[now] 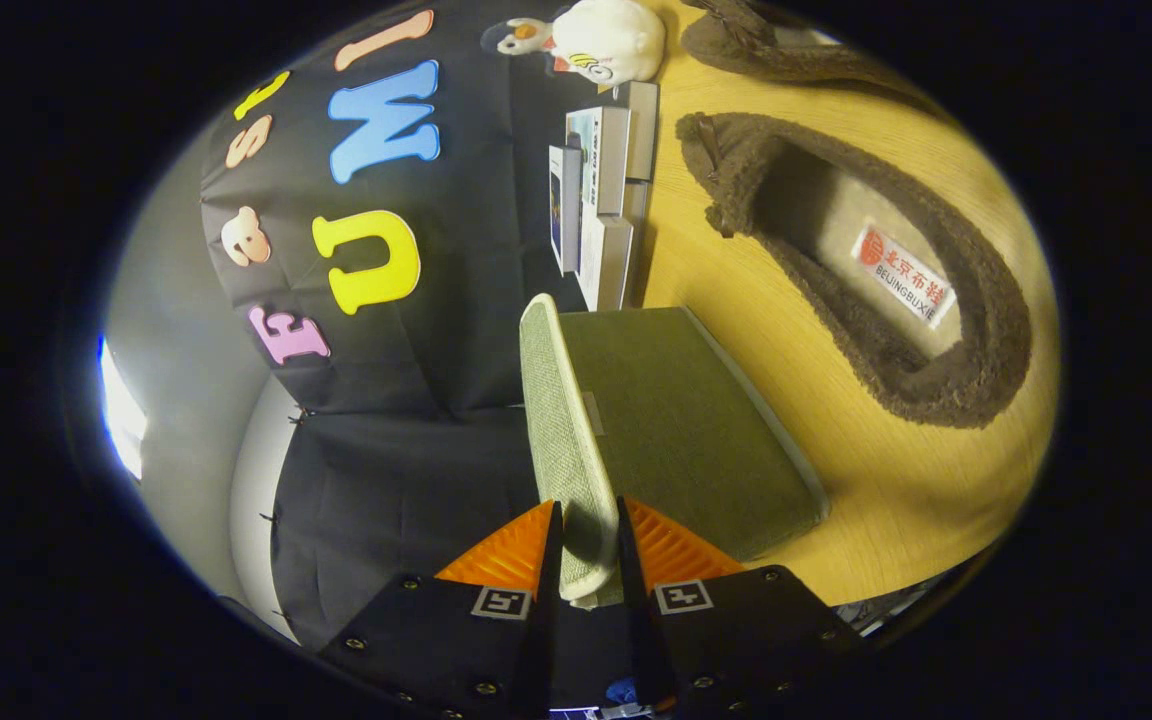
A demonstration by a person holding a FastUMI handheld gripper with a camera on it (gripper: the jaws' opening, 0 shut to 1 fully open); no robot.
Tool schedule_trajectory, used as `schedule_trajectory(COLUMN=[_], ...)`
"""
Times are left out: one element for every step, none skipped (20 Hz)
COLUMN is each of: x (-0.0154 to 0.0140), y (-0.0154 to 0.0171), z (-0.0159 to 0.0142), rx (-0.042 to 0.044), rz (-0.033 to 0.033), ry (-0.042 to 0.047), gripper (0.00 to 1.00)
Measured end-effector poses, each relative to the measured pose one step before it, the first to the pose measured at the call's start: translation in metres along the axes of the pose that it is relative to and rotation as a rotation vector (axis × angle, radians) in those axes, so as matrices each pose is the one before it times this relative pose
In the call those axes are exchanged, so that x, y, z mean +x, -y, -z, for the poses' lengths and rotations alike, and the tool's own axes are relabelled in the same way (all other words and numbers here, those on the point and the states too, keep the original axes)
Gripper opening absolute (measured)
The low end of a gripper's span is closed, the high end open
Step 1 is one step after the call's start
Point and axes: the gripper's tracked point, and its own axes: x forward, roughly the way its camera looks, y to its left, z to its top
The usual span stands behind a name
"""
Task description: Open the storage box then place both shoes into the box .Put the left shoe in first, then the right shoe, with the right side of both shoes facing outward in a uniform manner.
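My gripper (587, 512) is shut on the cream-trimmed edge of the storage box's lid (558, 430), a pale green woven flap. The lid stands raised away from the olive green box (681, 420), which sits on the wooden table (896, 490) just ahead of the fingers. Beside the box, on the table, lies a brown fuzzy shoe (976, 370) with its opening and a white insole label toward me. Past that first shoe, a second brown fuzzy shoe (766, 45) rests on the table, only partly in view.
A row of books or slim boxes (604, 200) stands against the black cloth wall beyond the storage box. A white plush toy (608, 38) sits further along the same wall, near the second shoe.
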Motion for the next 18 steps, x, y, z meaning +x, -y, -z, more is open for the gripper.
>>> schedule_trajectory(x=[0.00281,0.00015,-0.00293,-0.00213,-0.00143,-0.00022,-0.00137,-0.00139,0.00049,0.00131,-0.0002,0.0008,0.0018,0.00099,0.00145,0.00082,0.00354,0.00482], y=[-0.00626,-0.00378,-0.00097,-0.00515,-0.00667,-0.00766,-0.0094,-0.00868,-0.00782,-0.00781,-0.00979,-0.00988,-0.00883,-0.01056,-0.0125,-0.01323,-0.00908,-0.01176], z=[-0.00294,-0.0022,0.00222,0.00283,0.00066,-0.00278,0.00039,-0.00153,-0.00135,-0.00156,-0.00177,-0.00111,0.00034,-0.00081,0.00175,0.00084,0.00033,0.00195], rx=[0.02572,-0.01788,-0.03455,-0.03538,-0.03335,-0.02905,-0.02784,-0.01952,-0.01626,-0.01665,-0.01665,-0.01837,-0.01883,-0.01725,-0.01997,-0.02043,-0.02099,-0.02927], rz=[0.00519,-0.00466,0.02059,0.0073,0.00356,-0.00003,-0.00242,-0.00166,-0.00205,-0.00216,-0.00389,-0.00583,-0.00534,-0.00682,-0.01423,-0.01327,-0.00714,-0.00738], ry=[0.03511,-0.00958,-0.00689,-0.01505,-0.00331,0.00456,-0.00432,-0.00383,-0.0035,-0.00123,0.00043,-0.00335,-0.00261,-0.00327,-0.00497,-0.00413,-0.00359,-0.00532], gripper=[0.18,0.06,0.06,0.06,0.06,0.06,0.04,0.03,0.03,0.03,0.03,0.03,0.03,0.03,0.03,0.03,0.03,0.03])
